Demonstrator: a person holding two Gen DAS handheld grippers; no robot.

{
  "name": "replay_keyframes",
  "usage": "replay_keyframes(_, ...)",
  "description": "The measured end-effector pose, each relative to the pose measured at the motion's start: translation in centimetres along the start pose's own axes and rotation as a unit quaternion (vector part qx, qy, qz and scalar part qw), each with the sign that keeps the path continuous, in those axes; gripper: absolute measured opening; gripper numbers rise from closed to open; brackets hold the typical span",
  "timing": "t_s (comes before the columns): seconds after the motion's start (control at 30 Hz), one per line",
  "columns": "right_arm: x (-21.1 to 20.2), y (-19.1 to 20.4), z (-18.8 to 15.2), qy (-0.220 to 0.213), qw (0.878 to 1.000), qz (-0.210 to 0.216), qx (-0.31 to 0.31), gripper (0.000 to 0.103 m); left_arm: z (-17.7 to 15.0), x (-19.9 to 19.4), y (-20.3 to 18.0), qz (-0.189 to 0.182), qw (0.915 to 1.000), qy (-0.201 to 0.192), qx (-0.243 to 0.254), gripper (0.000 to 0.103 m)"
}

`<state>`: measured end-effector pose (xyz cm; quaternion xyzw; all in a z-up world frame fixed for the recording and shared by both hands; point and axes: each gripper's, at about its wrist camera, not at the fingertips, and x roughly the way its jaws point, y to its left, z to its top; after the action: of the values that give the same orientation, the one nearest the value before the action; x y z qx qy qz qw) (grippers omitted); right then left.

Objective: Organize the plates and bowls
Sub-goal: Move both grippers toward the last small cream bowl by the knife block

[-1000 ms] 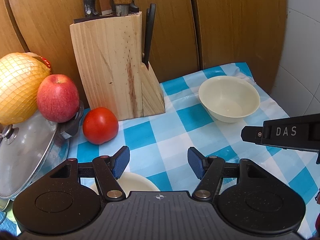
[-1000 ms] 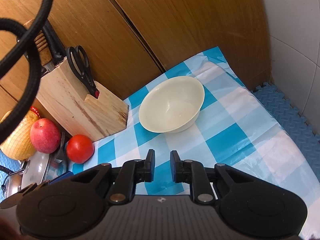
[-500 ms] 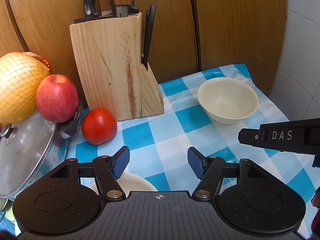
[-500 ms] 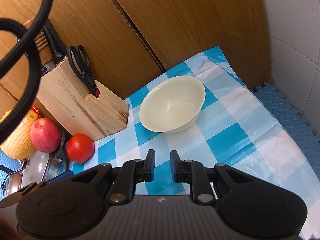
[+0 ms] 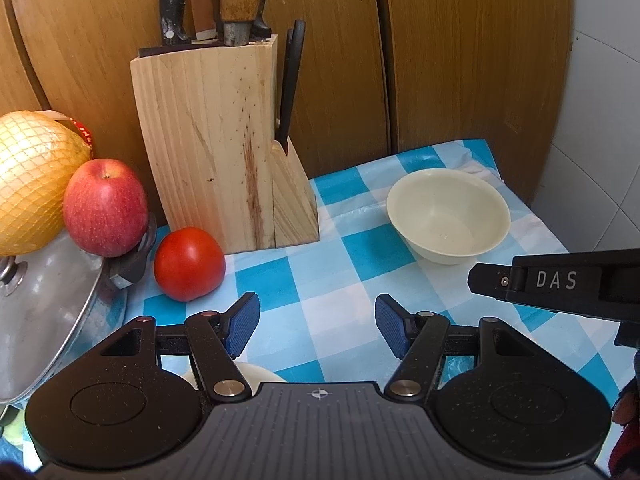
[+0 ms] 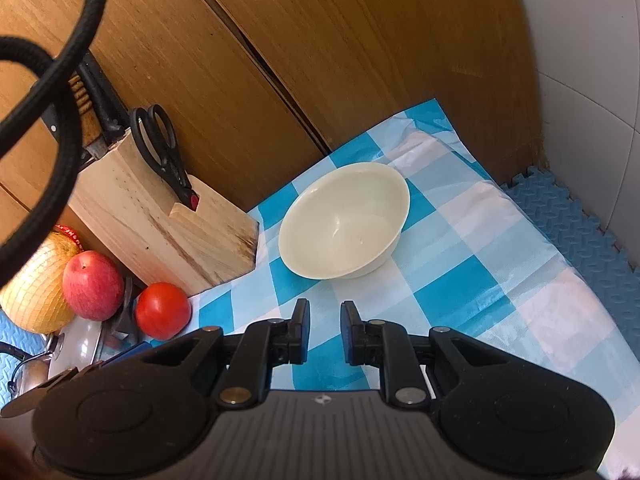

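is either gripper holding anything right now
No. The left gripper jaws gape wide over the tablecloth; the right gripper jaws show a narrow empty gap.

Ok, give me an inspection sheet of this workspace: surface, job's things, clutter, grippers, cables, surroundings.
Surface: blue and white checked tablecloth, wrinkled at the far edge.
Job's things: cream round bowl upright and empty on the cloth; pale rim of a second dish under the left gripper, mostly hidden.
Clutter: wooden knife block with knives and black scissors; red tomato; red apple and netted yellow pomelo on a steel pot lid.
Grippers: left gripper open, empty; right gripper open narrowly, empty, short of the bowl.
Cables: black braided cable looping at upper left.
Surroundings: brown wooden panels; white tiles; blue foam mat.
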<state>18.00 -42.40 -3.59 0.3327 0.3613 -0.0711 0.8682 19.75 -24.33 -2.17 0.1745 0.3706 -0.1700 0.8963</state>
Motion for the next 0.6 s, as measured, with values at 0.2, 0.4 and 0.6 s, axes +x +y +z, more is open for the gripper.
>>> replay_keyframes(0.2,0.1,-0.6,1.5,-0.025,1.0,-0.004,0.012,0.017,1.2,0.7,-0.4,-0.017,0.9998,-0.007,-0.009,0.071)
replay_keyframes(0.4,0.7,-1.6,2.6,-0.042,0.998,-0.015,0.039,0.017,2.4,2.7,-0.9,-0.038,0.9989,0.008,-0.025,0.071)
replay_keyframes(0.6,1.7,-2.2,3.6,-0.045,0.998,-0.028,0.043,0.021,3.9,4.8,-2.3,-0.045,0.9983,0.019,-0.033,0.071)
